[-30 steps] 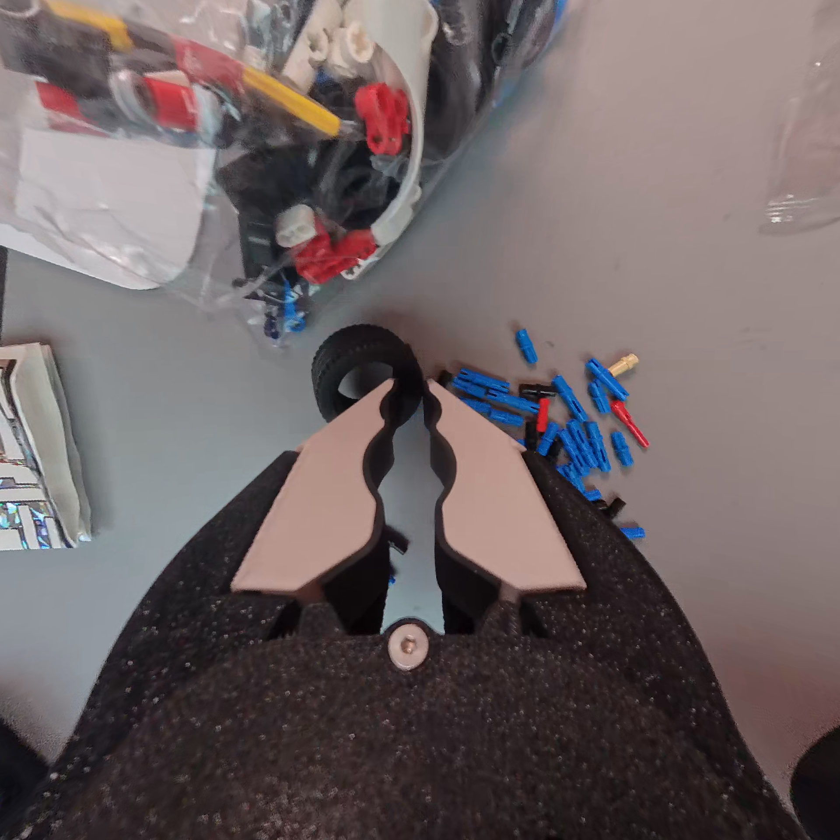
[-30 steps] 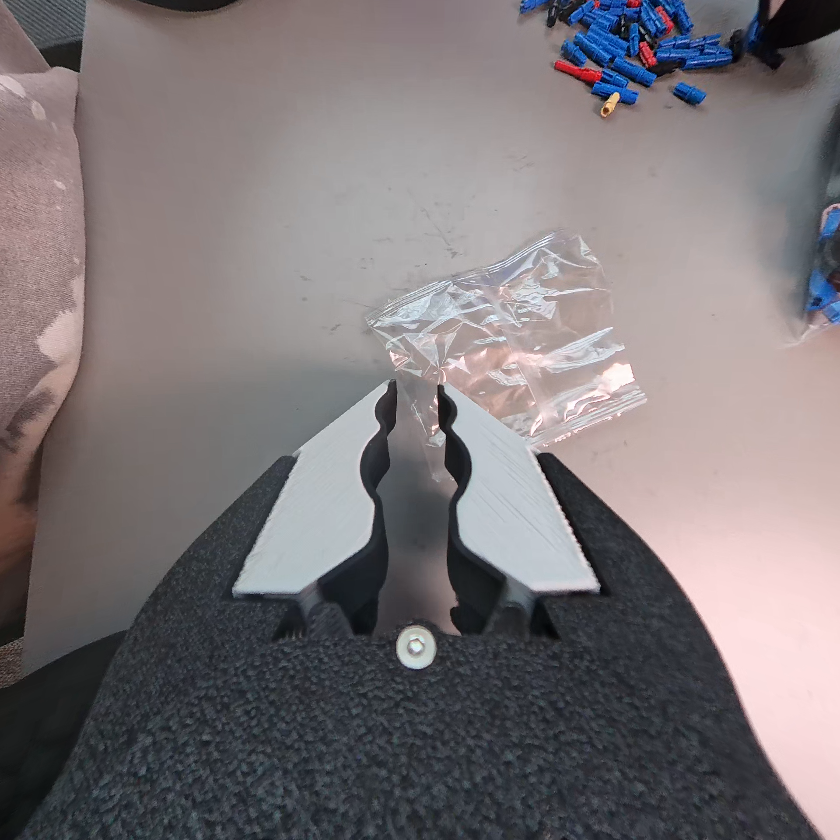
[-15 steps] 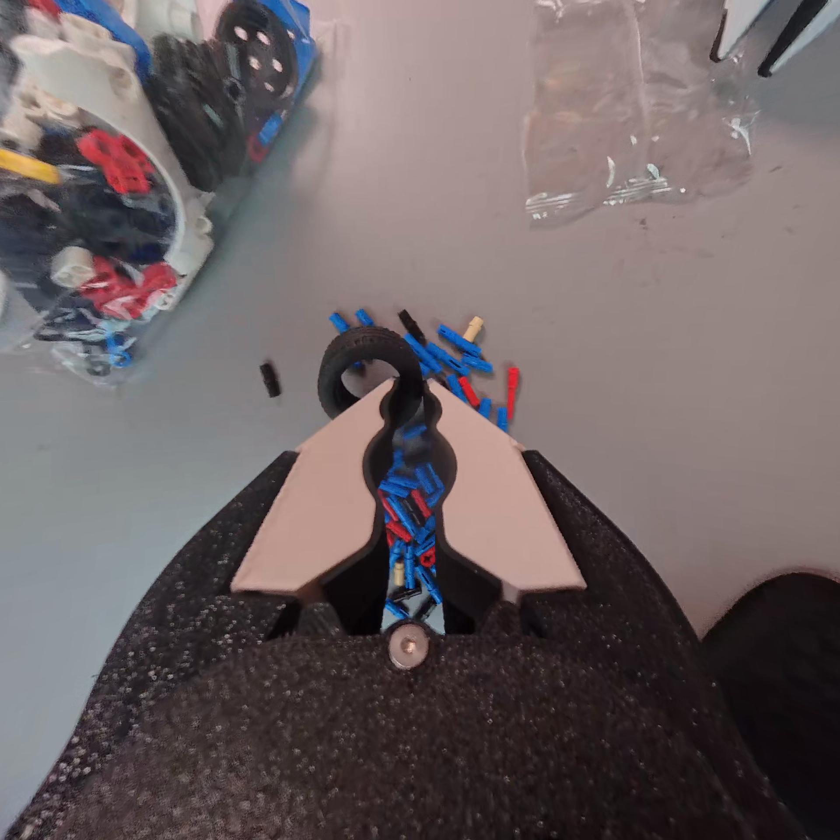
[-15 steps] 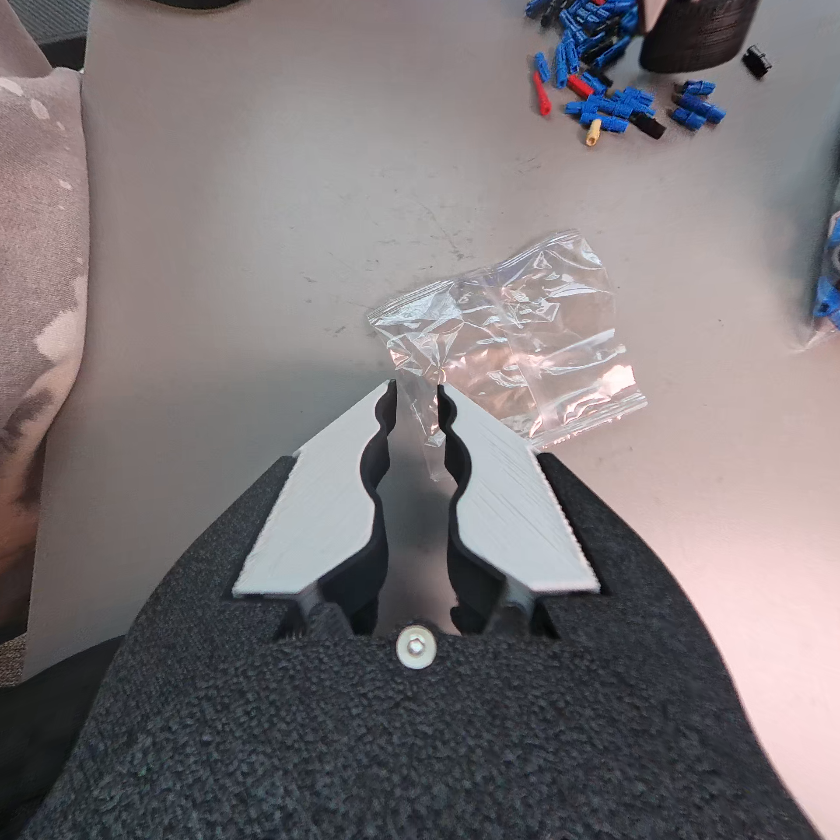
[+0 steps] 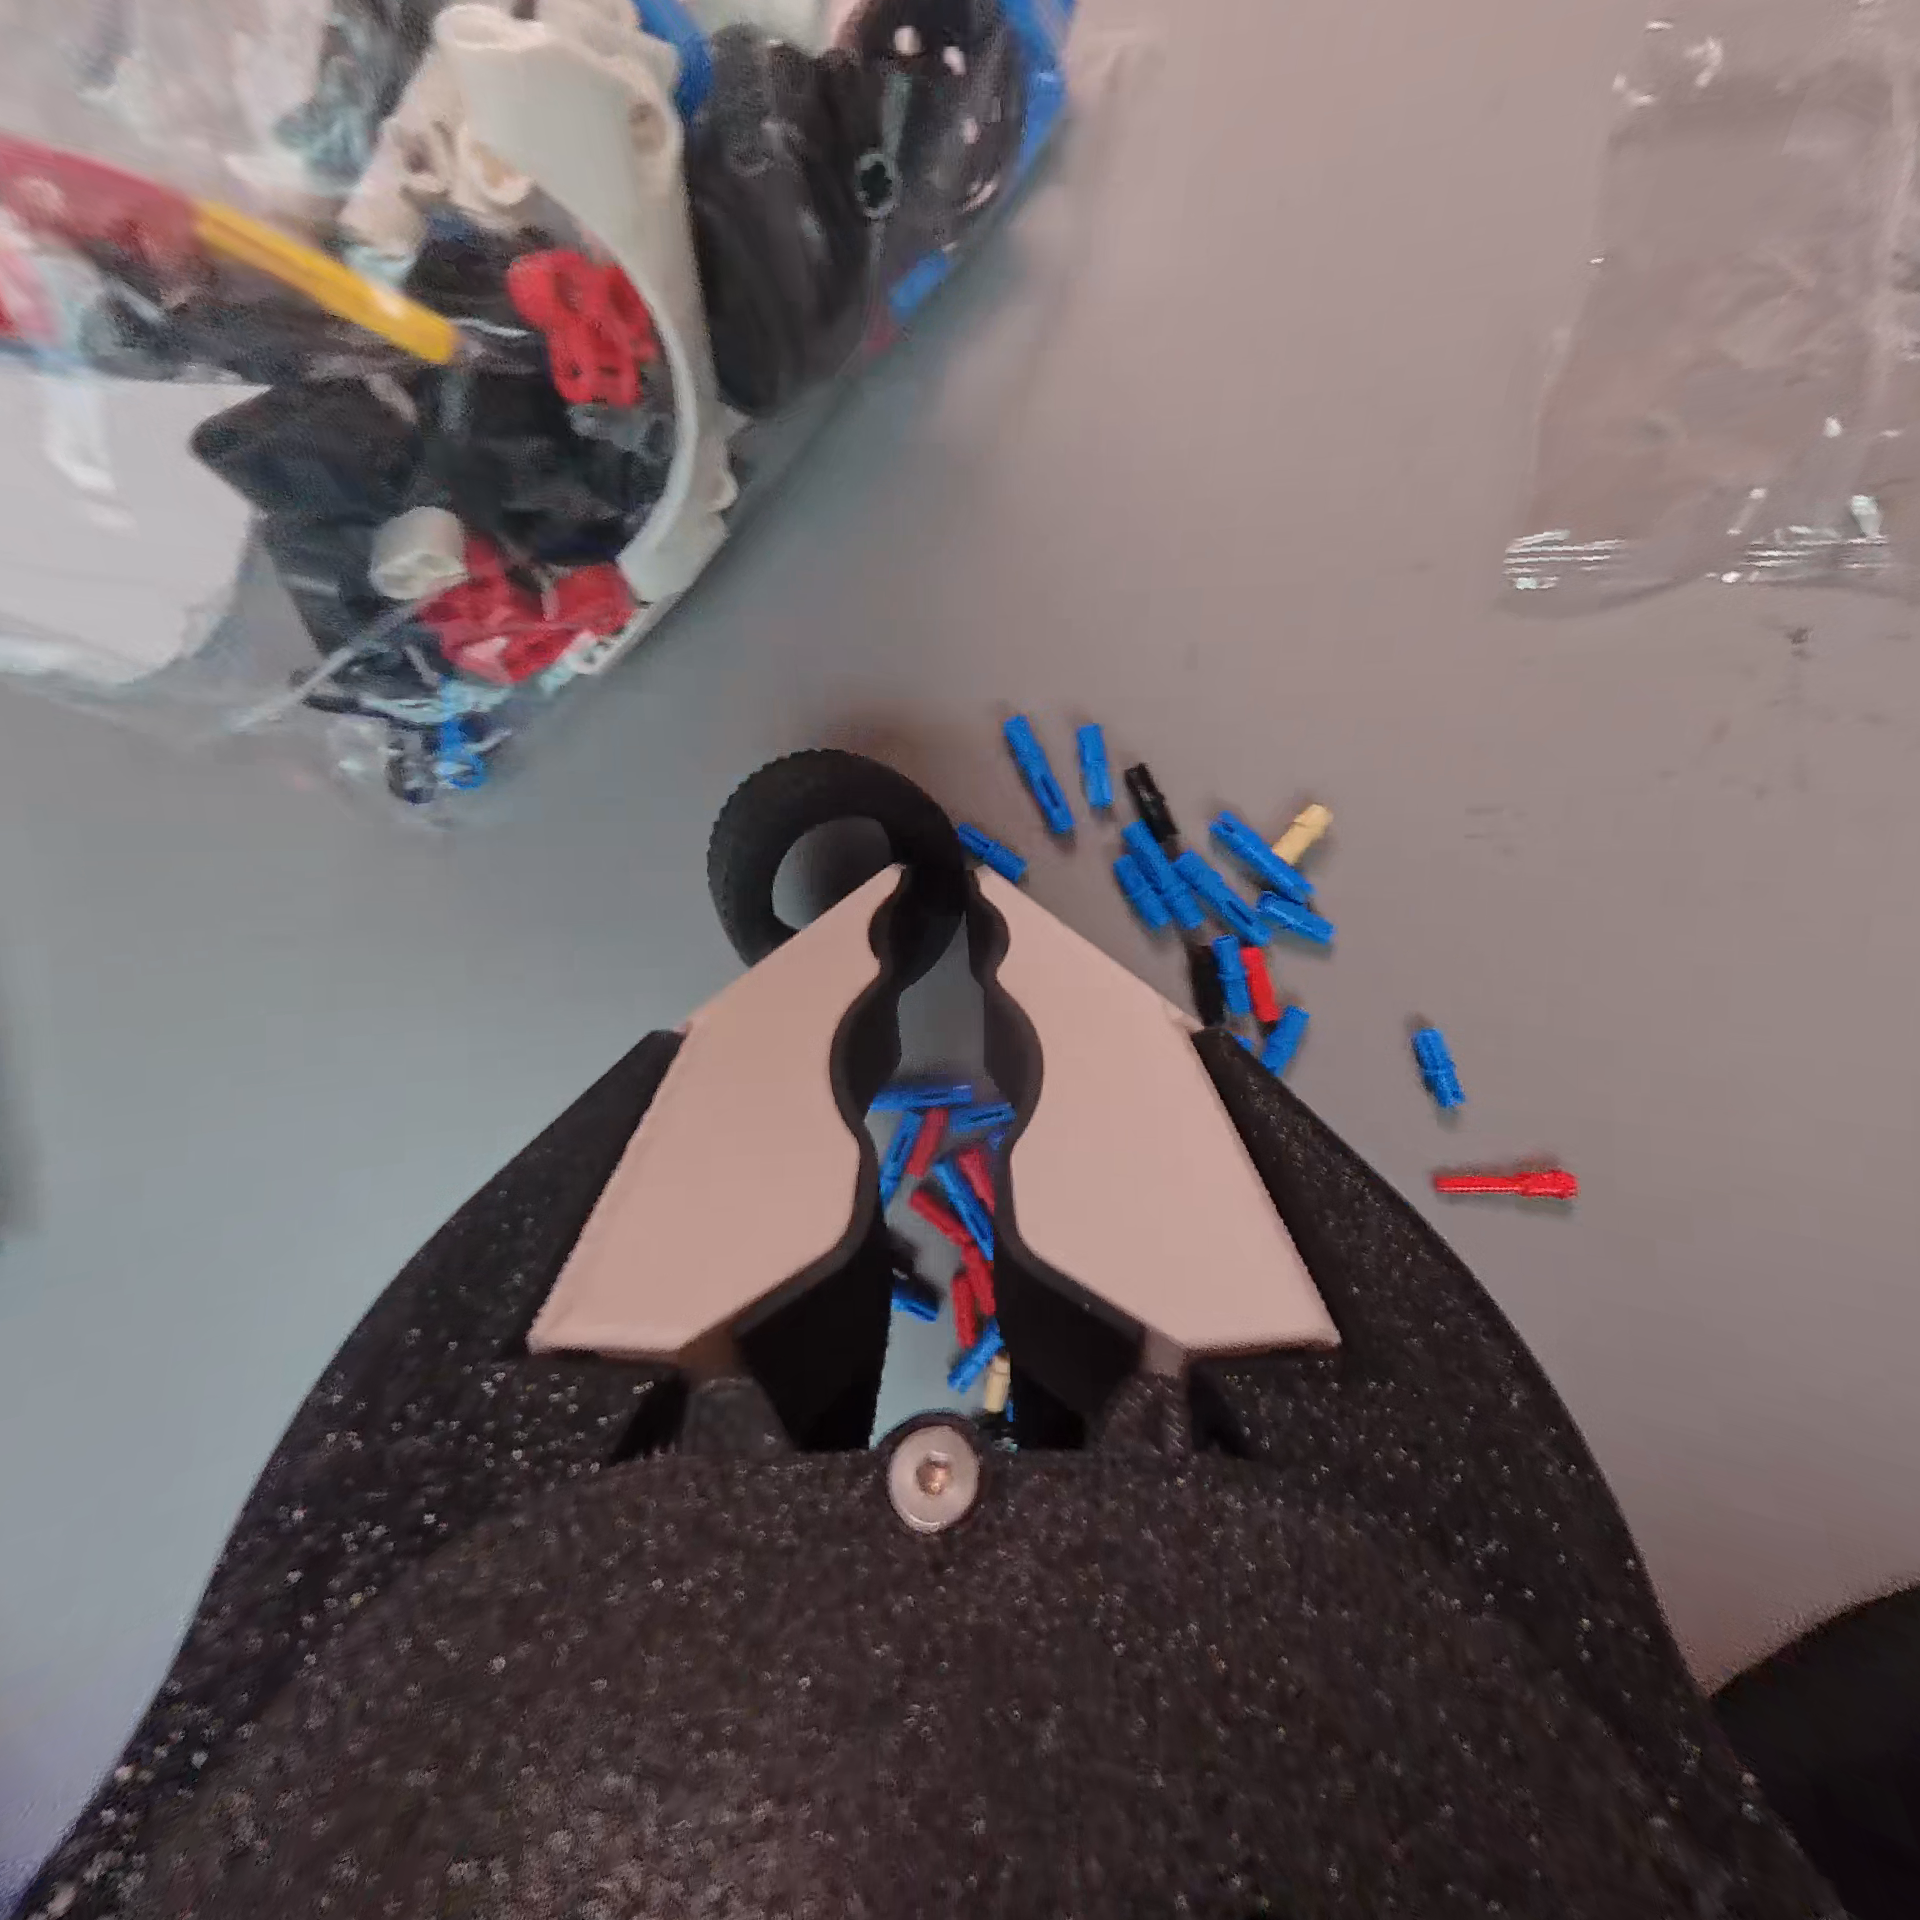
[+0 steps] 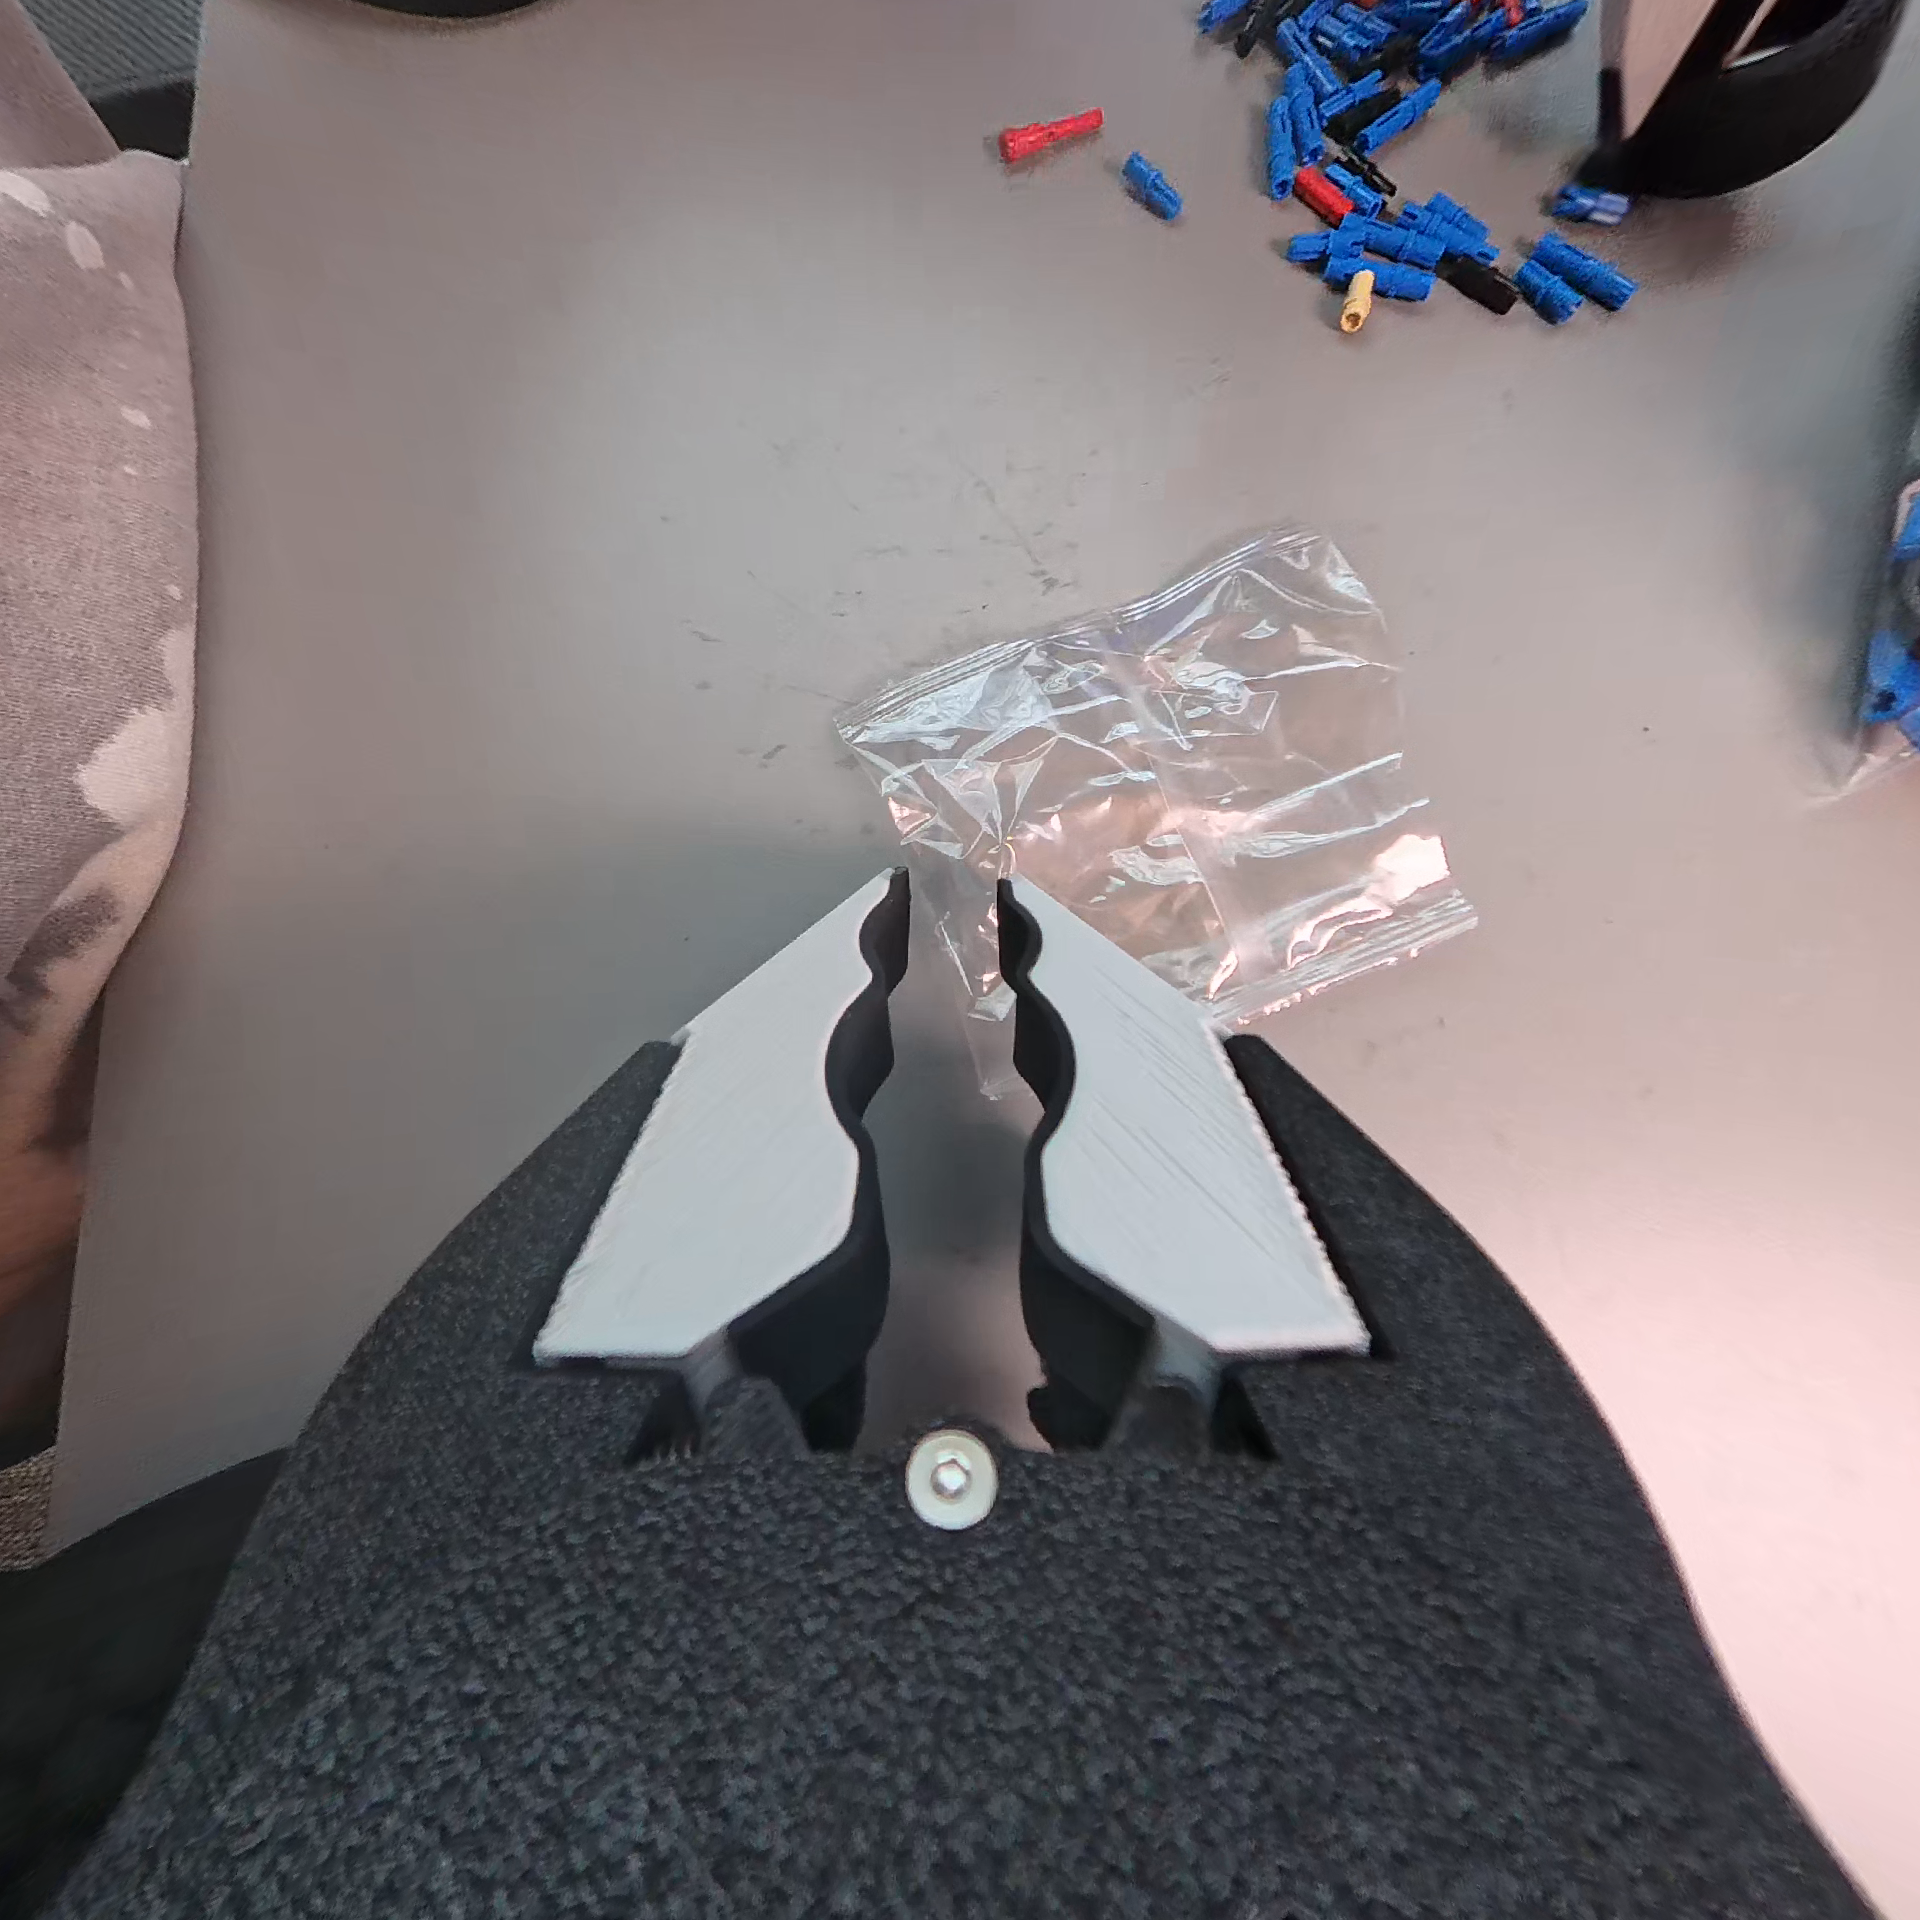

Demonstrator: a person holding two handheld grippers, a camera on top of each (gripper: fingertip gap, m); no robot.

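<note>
My left gripper [image 5: 935,883] is shut on the rim of a small black rubber tire [image 5: 821,774] and holds it upright over a grey table. Small blue, red and black pins [image 5: 1195,894] lie scattered to its right, and more lie under the fingers. One long red pin [image 5: 1507,1184] lies apart at the right. My right gripper [image 6: 951,883] is slightly open and empty, its tips over a corner of an empty clear plastic bag [image 6: 1174,790]. The right wrist view also shows the pins [image 6: 1392,229] and the tire [image 6: 1766,135] at the far right.
A clear bag full of toy building parts [image 5: 468,364] lies at the far left. The empty bag [image 5: 1745,364] lies at the far right. A mottled pink cushion [image 6: 83,520] borders the table's left edge in the right wrist view.
My left gripper has swept the tire over the pin pile and scattered the pins. A long red pin and a blue one now lie apart. The right gripper has not moved.
</note>
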